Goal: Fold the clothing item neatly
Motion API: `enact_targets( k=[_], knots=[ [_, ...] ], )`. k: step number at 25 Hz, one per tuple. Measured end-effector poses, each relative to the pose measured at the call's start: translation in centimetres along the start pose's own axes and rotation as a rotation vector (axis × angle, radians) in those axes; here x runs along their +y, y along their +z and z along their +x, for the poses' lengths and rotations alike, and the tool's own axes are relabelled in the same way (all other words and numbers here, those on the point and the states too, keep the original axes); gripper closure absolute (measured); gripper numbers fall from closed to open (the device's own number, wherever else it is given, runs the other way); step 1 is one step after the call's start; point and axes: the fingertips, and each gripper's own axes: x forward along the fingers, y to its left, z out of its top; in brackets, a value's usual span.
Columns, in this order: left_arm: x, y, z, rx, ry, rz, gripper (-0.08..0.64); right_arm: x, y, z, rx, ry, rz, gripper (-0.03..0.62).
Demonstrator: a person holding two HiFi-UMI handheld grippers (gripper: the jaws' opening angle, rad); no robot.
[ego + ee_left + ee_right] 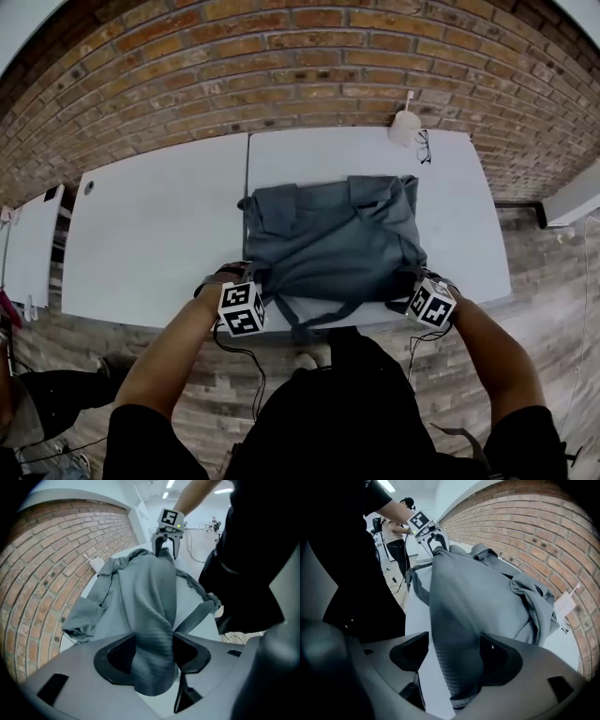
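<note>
A grey garment (328, 239) lies partly folded on the white table (159, 225), with a strap hanging over the near edge. My left gripper (253, 279) is at its near left corner and my right gripper (414, 281) at its near right corner. In the left gripper view a bunched fold of the garment (150, 602) runs between the jaws of the left gripper (154, 660), with dark gaps on both sides. In the right gripper view the garment (478, 597) likewise passes through the wide jaws of the right gripper (454, 660), loose on the left side. Both grippers stand open.
A brick wall (281, 66) runs behind the table. A white cup-like object (405, 127) and a pair of glasses (424, 147) sit at the table's far right. A second white table (28, 244) stands at the far left. The person stands close against the near edge.
</note>
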Motion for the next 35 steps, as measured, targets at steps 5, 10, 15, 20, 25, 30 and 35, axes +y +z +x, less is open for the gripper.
enact_targets(
  k=[5,10,15,20,25,30,35],
  knots=[
    [-0.5,-1.1,0.8,0.080,-0.032,-0.108,0.456,0.7,-0.2,0.0,0.004,0.002,0.041,0.348],
    [-3.5,-0.7,-0.3,0.102,-0.205,-0.226,0.482,1.5,-0.7,-1.2,-0.008,0.015,0.119,0.549],
    [-10.6,0.0,-3.2,0.079,-0.544,-0.329,0.489,7.1,-1.7,-3.1,0.067,0.224,0.090,0.561],
    [-15.1,0.1,-6.6,0.060,-0.678,-0.337,0.492,13.1,-1.4,-6.9,0.129,0.466,0.039,0.563],
    [-14.3,1.7,-11.3,-0.064,-0.772,-0.439,0.514,11.8,0.8,-11.5,0.163,0.583,0.003,0.563],
    [-7.8,2.1,-12.5,-0.089,-0.581,-0.434,0.522,1.9,5.8,-13.2,0.064,0.402,-0.023,0.565],
    [-1.0,1.7,-12.1,-0.066,-0.432,-0.472,0.523,-4.7,8.4,-12.7,0.014,0.317,-0.008,0.566]
  ],
)
